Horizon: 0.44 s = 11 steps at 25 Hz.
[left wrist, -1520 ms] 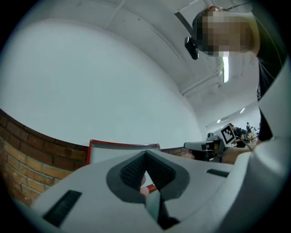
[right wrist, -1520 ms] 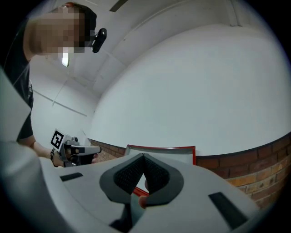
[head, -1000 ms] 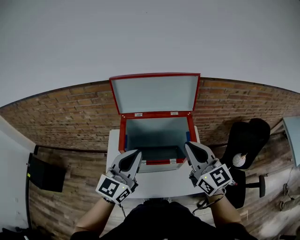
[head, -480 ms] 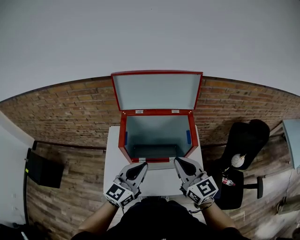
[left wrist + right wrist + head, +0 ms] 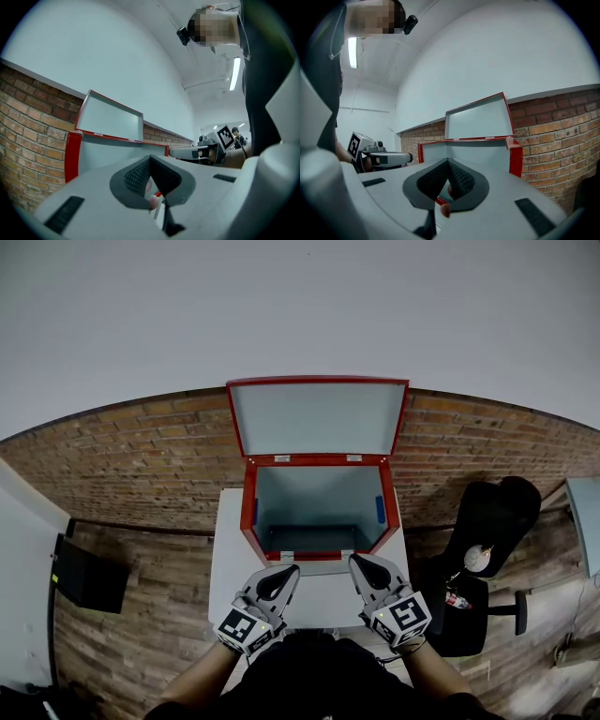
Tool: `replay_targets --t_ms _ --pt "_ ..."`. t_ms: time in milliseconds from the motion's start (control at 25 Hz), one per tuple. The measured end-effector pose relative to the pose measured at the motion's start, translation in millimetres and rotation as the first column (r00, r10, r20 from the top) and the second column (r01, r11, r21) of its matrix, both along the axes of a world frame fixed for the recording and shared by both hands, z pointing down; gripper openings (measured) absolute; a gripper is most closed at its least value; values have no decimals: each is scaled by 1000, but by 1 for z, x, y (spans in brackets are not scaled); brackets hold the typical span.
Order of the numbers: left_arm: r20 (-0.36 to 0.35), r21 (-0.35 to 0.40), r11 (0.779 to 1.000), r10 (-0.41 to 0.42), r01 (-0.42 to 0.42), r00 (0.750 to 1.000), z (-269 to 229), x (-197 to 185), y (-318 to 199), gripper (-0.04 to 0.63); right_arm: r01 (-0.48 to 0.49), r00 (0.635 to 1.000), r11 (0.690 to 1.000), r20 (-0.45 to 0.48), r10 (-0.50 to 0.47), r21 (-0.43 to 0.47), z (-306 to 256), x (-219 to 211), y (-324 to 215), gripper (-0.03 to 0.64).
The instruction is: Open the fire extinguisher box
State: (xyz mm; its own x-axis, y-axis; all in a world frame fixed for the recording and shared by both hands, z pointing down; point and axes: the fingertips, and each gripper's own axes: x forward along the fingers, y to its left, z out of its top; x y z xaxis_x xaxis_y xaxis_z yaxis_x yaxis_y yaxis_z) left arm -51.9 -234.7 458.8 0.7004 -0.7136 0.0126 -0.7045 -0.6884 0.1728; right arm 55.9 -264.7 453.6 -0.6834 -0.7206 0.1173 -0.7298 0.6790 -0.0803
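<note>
The red fire extinguisher box [image 5: 247, 507] stands open on a white table [image 5: 225, 559], its lid [image 5: 319, 418] swung up against the wall. The pale inside looks empty. My left gripper [image 5: 289, 570] is shut with nothing in it, just in front of the box's front left corner. My right gripper [image 5: 355, 562] is shut too, empty, in front of the front right corner. In the left gripper view the lid [image 5: 110, 119] rises above the closed jaws, and the right gripper [image 5: 185, 152] shows beyond. In the right gripper view the box [image 5: 515, 157] and the left gripper [image 5: 401, 158] show.
A brick wall [image 5: 122, 456] runs behind the box, white wall above it. A black office chair [image 5: 492, 521] stands to the right of the table. A dark flat object [image 5: 89, 582] sits on the wooden floor at the left.
Both grippers have drawn back from the box's front rim toward me and come closer together. The box stays open.
</note>
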Motion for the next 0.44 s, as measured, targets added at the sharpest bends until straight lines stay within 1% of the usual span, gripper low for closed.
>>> replay_targets --t_ms 440 --pt "4 -6 1000 6 -6 1000 3 1 4 48 -5 1000 1000 -28 5 7 8 -2 3 18"
